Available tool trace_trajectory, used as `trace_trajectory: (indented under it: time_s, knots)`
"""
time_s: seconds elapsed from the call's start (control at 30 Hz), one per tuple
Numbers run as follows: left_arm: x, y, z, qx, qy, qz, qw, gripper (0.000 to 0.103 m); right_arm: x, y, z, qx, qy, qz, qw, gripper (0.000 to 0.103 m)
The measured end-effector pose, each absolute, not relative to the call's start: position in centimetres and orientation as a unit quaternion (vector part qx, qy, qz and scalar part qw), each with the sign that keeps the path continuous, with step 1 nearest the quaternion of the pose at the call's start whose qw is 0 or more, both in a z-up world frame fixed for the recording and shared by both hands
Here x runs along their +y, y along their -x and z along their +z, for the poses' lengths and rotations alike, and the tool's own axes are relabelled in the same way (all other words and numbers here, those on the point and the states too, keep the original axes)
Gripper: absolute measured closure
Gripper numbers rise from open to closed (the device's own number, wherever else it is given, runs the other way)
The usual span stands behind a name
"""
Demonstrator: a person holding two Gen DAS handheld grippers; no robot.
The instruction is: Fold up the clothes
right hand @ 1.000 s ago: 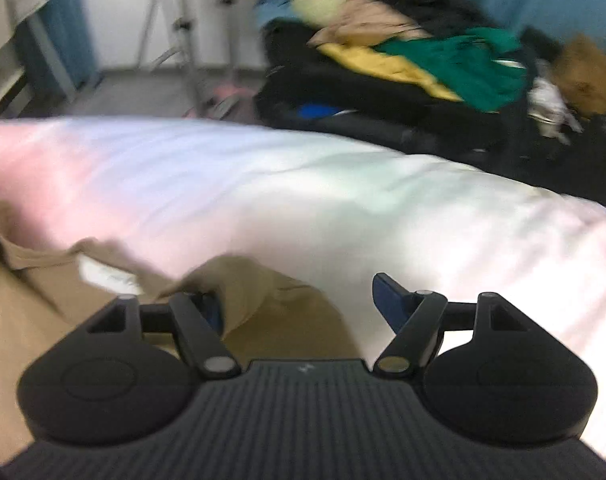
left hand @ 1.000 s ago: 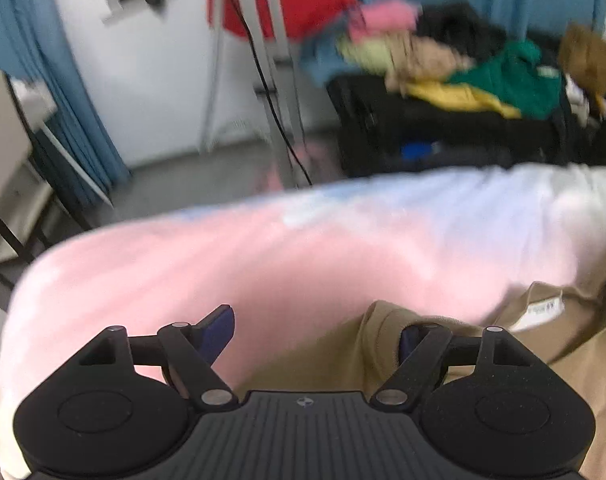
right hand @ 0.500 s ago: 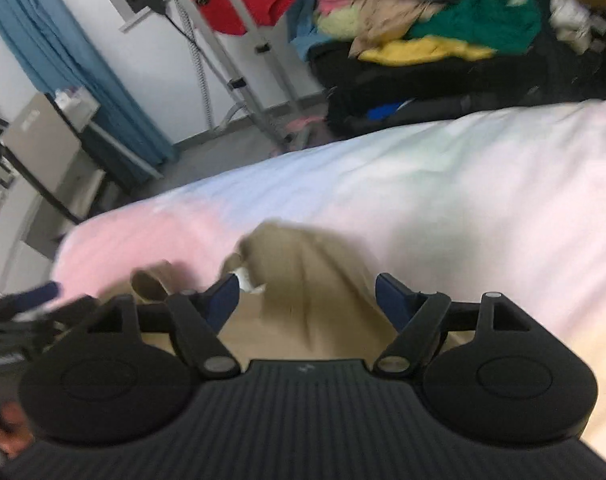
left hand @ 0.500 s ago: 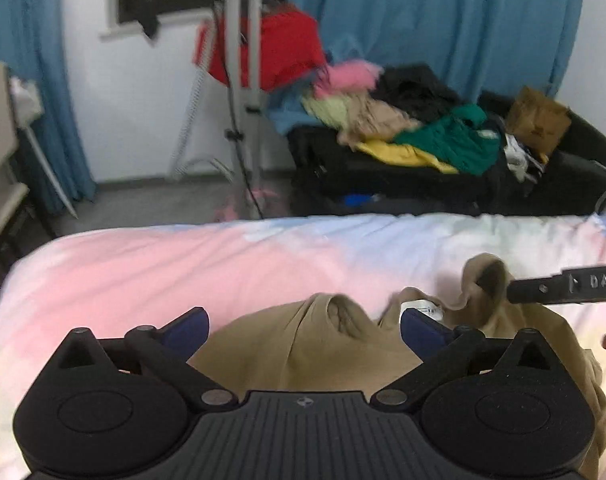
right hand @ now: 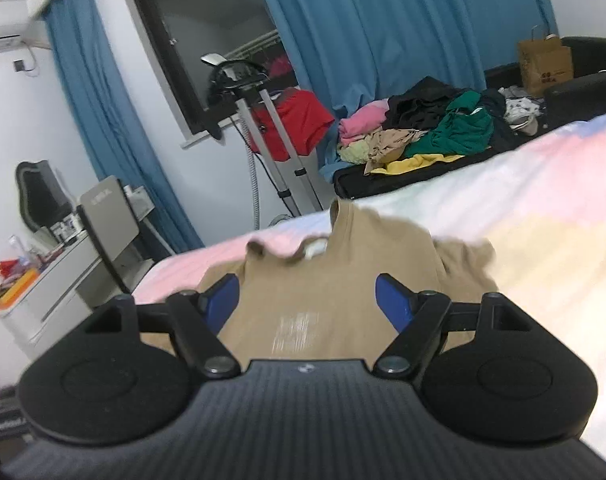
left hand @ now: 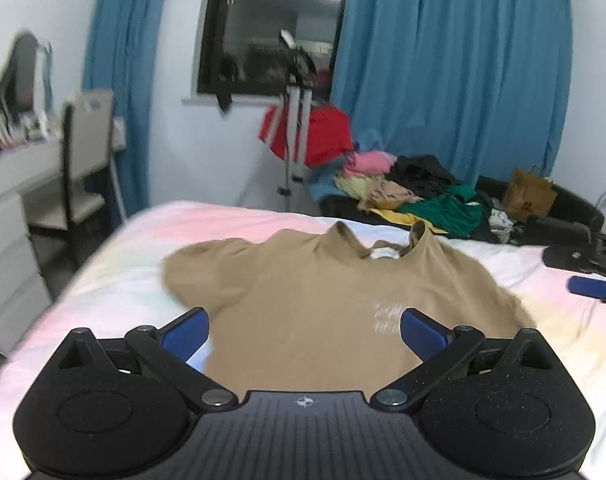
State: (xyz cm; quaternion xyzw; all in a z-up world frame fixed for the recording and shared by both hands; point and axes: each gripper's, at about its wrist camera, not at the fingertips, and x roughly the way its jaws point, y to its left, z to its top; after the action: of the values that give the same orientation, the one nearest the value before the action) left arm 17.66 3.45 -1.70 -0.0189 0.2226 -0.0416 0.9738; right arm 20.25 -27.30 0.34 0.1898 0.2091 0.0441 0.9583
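Observation:
A tan T-shirt (left hand: 315,292) with a pale chest print lies spread on the pastel bedsheet (left hand: 115,292), collar toward the far edge; the right wrist view shows the same tan T-shirt (right hand: 335,280). My left gripper (left hand: 305,330) hovers open above the shirt's lower half, nothing between its blue pads. My right gripper (right hand: 307,300) is open too, held above the shirt near the print. The right gripper's blue fingertip (left hand: 591,286) shows at the right edge of the left wrist view, off the shirt.
A heap of mixed clothes (left hand: 415,196) lies on a black sofa beyond the bed. A garment steamer stand (left hand: 297,136) with a red garment stands by the window. A chair (left hand: 83,168) and white desk (left hand: 11,184) are at left. A paper bag (left hand: 529,194) sits far right.
Both grippers let go of the shirt near its collar and pulled back and up. The shirt now lies spread flat on the bed, seen from farther away.

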Motion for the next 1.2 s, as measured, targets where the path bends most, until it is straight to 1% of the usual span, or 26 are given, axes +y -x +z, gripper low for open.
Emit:
trace_trajectory:
  time_s: [0.13,0.27,0.33,0.5,0.7,0.8,0.93,1.0,1.03,1.13,1.2]
  knots:
    - [2.8,-12.3,-2.6,0.190,-0.011,-0.025,0.981,0.000,-25.6,-13.1,-0.6,0.199,-0.160,0.053,0.966,0.026]
    - [2.6,-9.5,-3.9,0.178,-0.012,-0.024,0.984,0.000,-25.1,-9.6,-1.3,0.206,-0.147,0.057,0.966,0.026]
    - [3.0,-9.1,-4.8,0.188,-0.002,-0.024,0.982,0.000,-25.2,-8.7,-1.7,0.215,-0.149,0.060,0.963,0.026]
    - [3.4,-11.7,-6.0,0.220,-0.006,-0.019,0.975,0.000,-25.6,-8.3,-2.2,0.227,-0.180,0.063,0.955,0.026]
    - [3.8,-15.2,-7.3,0.258,-0.013,-0.012,0.966,0.000,-25.6,-9.0,-3.5,0.225,-0.189,0.058,0.954,0.026]
    - [4.5,-19.4,-8.3,0.284,-0.016,-0.002,0.959,0.000,-25.7,-10.2,-4.1,0.229,-0.192,0.053,0.953,0.026]
    - [6.7,-26.5,-9.8,0.323,0.006,0.026,0.946,0.002,-25.6,-12.0,-5.0,0.242,-0.196,0.045,0.949,0.026]
    - [8.7,-29.9,-10.0,0.322,0.031,0.060,0.944,0.003,-25.3,-12.4,-5.1,0.230,-0.175,0.020,0.957,0.026]
    - [9.8,-31.6,-10.1,0.320,0.045,0.078,0.943,0.007,-25.2,-12.5,-5.1,0.220,-0.163,0.010,0.962,0.026]
    - [13.9,-36.3,-10.0,0.296,0.090,0.127,0.942,0.008,-25.1,-13.1,-5.2,0.188,-0.139,-0.006,0.972,0.026]
    - [16.0,-39.3,-10.0,0.293,0.106,0.144,0.939,0.011,-25.3,-14.0,-5.8,0.181,-0.137,-0.006,0.974,0.026]
